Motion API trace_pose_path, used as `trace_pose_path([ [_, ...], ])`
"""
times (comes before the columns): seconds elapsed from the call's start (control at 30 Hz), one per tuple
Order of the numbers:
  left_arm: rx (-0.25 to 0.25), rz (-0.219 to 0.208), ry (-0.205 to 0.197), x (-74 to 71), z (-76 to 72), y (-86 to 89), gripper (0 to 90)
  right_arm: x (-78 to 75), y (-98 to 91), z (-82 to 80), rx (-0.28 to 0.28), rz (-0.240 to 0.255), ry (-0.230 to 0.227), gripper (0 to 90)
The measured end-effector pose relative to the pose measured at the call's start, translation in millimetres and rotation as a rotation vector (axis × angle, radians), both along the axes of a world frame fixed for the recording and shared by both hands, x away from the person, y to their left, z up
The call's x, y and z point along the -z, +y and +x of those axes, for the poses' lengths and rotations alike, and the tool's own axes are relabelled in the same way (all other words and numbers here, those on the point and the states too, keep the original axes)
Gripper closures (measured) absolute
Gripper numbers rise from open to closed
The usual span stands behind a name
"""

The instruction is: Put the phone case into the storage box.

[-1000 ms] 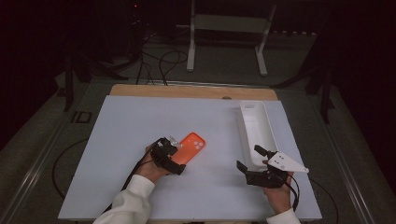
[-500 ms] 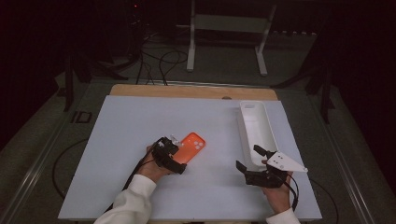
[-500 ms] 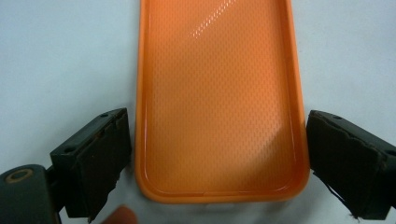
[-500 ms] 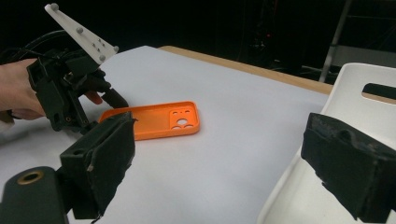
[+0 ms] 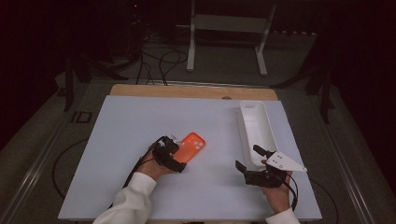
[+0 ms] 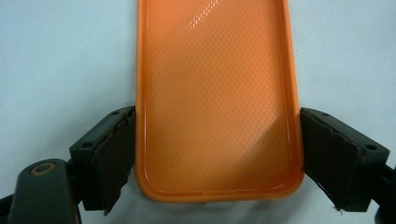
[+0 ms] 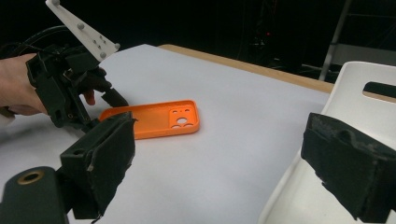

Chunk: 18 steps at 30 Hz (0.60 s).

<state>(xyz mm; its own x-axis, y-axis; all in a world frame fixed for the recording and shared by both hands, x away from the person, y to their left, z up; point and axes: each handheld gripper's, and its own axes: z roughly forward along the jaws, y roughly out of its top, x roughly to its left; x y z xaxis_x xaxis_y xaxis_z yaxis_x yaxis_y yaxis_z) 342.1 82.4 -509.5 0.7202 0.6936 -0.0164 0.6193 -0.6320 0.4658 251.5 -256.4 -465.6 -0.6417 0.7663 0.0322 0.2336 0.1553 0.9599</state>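
left gripper (image 6: 219,158) – jaws just closing, pads touching the orange phone case (image 6: 217,93) | right gripper (image 7: 233,172) – wide open, empty

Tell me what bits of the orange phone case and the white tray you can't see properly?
- Orange phone case: the left gripper view's top edge cuts off its far end.
- Orange phone case's near end: in the high view the left tongs cover it.
- White tray: the right gripper view's right edge crops it, and a black pad hides part.

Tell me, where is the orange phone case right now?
In the high view, the orange phone case lies left of the white tray, its near end between the left gripper jaws.
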Motion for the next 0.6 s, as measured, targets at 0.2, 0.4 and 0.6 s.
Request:
trace_pose_path([
  [0.2, 0.009, 0.006, -0.001, 0.0, 0.2, -0.3, 15.6, 0.0, 0.0, 0.1, 0.002, 0.000, 0.002, 9.8],
  [0.4, 0.009, 0.004, -0.006, -0.3, -0.2, -0.2, 16.0, -0.1, -0.3, 0.1, 0.004, -0.002, 0.003, 9.8],
  [0.6, 0.012, 0.006, -0.024, -1.2, -2.1, -0.8, 16.5, -0.1, -0.7, 0.2, 0.006, -0.001, 0.004, 9.9],
])
